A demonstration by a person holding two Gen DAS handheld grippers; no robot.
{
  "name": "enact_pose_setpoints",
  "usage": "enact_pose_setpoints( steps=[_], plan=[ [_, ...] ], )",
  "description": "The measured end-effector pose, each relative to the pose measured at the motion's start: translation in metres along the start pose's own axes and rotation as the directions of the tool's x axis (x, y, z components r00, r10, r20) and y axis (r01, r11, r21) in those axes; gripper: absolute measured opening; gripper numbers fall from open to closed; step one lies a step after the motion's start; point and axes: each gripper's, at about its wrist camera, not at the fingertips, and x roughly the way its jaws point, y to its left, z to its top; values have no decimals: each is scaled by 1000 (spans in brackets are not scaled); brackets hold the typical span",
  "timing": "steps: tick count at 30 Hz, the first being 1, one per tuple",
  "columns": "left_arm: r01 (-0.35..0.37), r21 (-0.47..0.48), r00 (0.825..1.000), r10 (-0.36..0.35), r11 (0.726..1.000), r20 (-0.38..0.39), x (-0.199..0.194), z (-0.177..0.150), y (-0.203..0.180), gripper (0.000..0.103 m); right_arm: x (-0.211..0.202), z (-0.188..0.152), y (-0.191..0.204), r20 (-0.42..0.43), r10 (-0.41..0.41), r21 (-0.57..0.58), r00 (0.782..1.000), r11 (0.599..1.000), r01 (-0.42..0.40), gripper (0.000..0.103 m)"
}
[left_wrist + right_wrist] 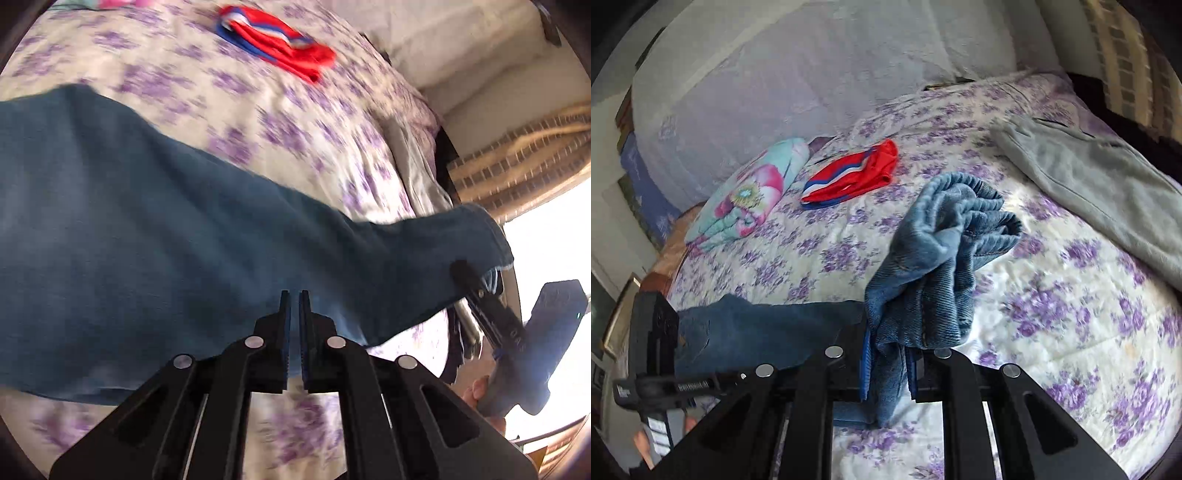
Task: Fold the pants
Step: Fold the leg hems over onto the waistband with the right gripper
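Jeans (pixel 934 258) are hanging stretched above the floral bedspread (pixel 1071 314), spanning from one gripper to the other. At the left of the right wrist view, the left gripper (pixel 713 380) is reaching in at the denim's far end; its fingers are drawn nearly together, and in its own view no cloth is lying between them. Further right, a turquoise and pink folded blanket (pixel 750 192) is lying by the wall, with red and blue shorts (pixel 857 177) resting next to it. In the centre, the right gripper (pixel 890 373) is pinching a bunched wad of denim between its blue pads, jaws narrow. At far right, grey sweatpants (pixel 1100 184) are lying flat.
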Motion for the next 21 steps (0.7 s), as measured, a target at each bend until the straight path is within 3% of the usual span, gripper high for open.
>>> enact_pose_setpoints(
  steps=[3, 5, 8, 10, 12, 14, 15, 17, 19, 21],
  plan=[
    [-101, -82, 991, 107, 992, 85, -57, 15, 55, 4, 15, 5, 60, -40, 36, -209, 999, 977, -43, 16],
    [-170, -104, 981, 179, 980, 77, -78, 20, 84, 4, 32, 0, 105, -88, 53, -339, 995, 937, -80, 16],
    [-117, -129, 991, 125, 985, 55, -85, 21, 117, 4, 76, -26, 158, -192, 25, -449, 981, 887, -110, 16],
    [-98, -130, 993, 106, 987, 53, -81, 19, 127, 3, 112, -55, 179, -281, -48, -509, 958, 854, -107, 16],
    [-96, -112, 992, 104, 989, 68, -80, 17, 128, 1, 122, -72, 189, -246, -114, -569, 963, 821, -48, 19],
    [-86, -99, 993, 94, 991, 71, -80, 18, 130, 1, 113, -70, 191, -252, -96, -570, 963, 819, -67, 29],
    [-77, -100, 994, 84, 992, 70, -80, 18, 133, 1, 107, -64, 190, -289, -54, -529, 956, 841, -112, 44],
    [-62, -102, 995, 70, 993, 70, -82, 15, 137, 2, 90, -51, 185, -347, 67, -418, 936, 882, -218, 59],
    [-63, -93, 995, 70, 994, 72, -82, 15, 137, 2, 71, -33, 183, -359, 172, -334, 917, 894, -299, 59],
    [-67, -85, 994, 73, 994, 75, -84, 12, 138, 2, 63, -20, 180, -306, 181, -314, 935, 907, -279, 53]
  ],
)
